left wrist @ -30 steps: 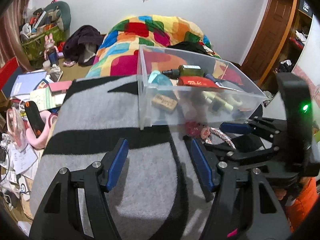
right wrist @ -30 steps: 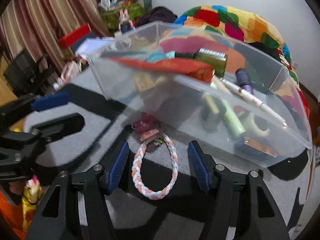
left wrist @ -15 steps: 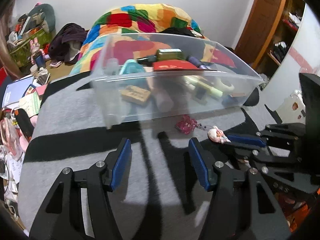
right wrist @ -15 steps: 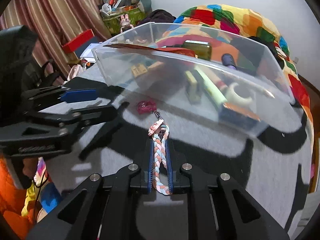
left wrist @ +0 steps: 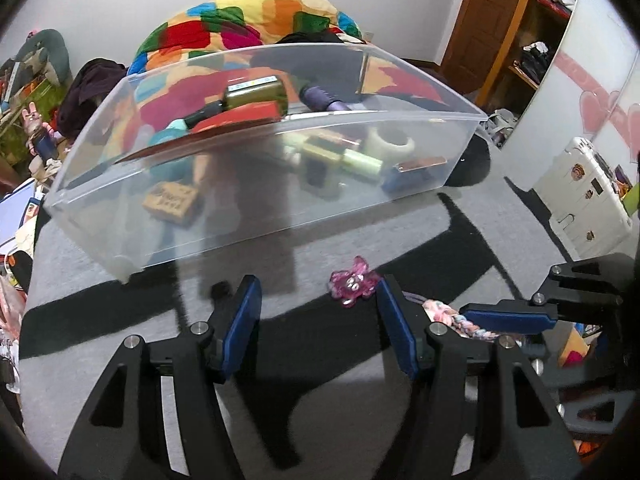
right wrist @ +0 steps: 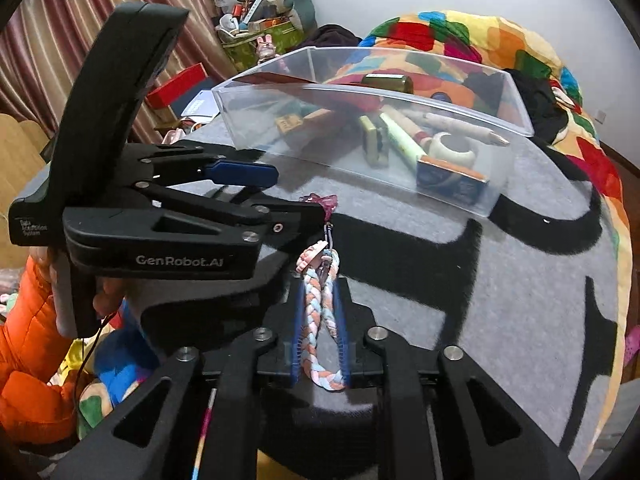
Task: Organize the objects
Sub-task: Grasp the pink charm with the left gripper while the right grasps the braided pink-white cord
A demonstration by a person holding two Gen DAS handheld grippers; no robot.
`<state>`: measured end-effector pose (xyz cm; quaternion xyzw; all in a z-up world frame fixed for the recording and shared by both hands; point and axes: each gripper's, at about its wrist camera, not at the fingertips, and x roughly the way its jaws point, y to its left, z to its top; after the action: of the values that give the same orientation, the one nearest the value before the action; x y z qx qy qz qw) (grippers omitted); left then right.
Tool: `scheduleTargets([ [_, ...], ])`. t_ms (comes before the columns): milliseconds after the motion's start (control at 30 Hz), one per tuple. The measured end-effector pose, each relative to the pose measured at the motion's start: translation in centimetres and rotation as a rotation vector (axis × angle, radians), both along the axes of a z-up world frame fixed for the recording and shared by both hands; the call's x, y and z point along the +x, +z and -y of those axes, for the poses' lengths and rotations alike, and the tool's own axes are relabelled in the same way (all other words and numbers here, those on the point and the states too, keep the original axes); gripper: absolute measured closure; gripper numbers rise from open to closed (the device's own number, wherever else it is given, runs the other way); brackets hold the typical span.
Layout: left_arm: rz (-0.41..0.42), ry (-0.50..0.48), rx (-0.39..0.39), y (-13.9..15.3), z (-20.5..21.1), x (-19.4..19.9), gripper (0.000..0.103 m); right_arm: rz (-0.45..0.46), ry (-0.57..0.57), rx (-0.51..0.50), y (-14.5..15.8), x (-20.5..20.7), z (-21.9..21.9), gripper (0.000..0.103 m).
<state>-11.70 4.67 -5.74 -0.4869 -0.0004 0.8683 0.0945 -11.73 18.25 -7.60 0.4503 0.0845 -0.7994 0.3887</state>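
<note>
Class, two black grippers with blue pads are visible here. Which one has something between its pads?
The right gripper: a pink, orange and blue braided cord loop sits between its opening jaws. The left gripper is open, nothing between.

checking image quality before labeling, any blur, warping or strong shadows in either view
Left wrist: fisheye bows the clear bin's rim; its contents look hazy through the wall; dark shadows cross the grey blanket. Right wrist: braided bracelet sharp, edges curved.

Pastel braided bracelet point(right wrist: 322, 316) with pink charm point(left wrist: 354, 280) lies near clear bin point(left wrist: 256, 184).
</note>
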Motion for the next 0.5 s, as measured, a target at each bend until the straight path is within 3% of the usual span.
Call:
scheduleTargets([
  [33, -0.002, -0.004, -0.003, -0.1, -0.2, 0.1, 0.043, -0.01, -0.004, 0.007, 0.0, 0.1, -0.1, 0.076],
  [100, -0.012, -0.014, -0.017, -0.1, -0.9, 0.0, 0.048, -0.027, -0.009, 0.019, 0.1, 0.3, -0.3, 0.058],
  [233, -0.035, -0.028, -0.04, -0.2, -2.1, 0.1, 0.059, -0.067, -0.022, 0.046, -0.1, 0.7, -0.4, 0.056],
  [367, -0.057, -0.029, -0.033, -0.2, -2.1, 0.6, 0.076, -0.127, -0.048, 0.089, -0.2, 1.1, -0.3, 0.074],
  [467, -0.07, -0.013, -0.027, -0.4, -1.5, 1.0, 0.076, -0.131, -0.062, 0.085, -0.2, 1.2, -0.6, 0.092],
  [500, -0.074, -0.008, -0.029, -0.4, -1.4, 1.1, 0.076, -0.132, -0.069, 0.086, -0.2, 1.2, -0.8, 0.093],
])
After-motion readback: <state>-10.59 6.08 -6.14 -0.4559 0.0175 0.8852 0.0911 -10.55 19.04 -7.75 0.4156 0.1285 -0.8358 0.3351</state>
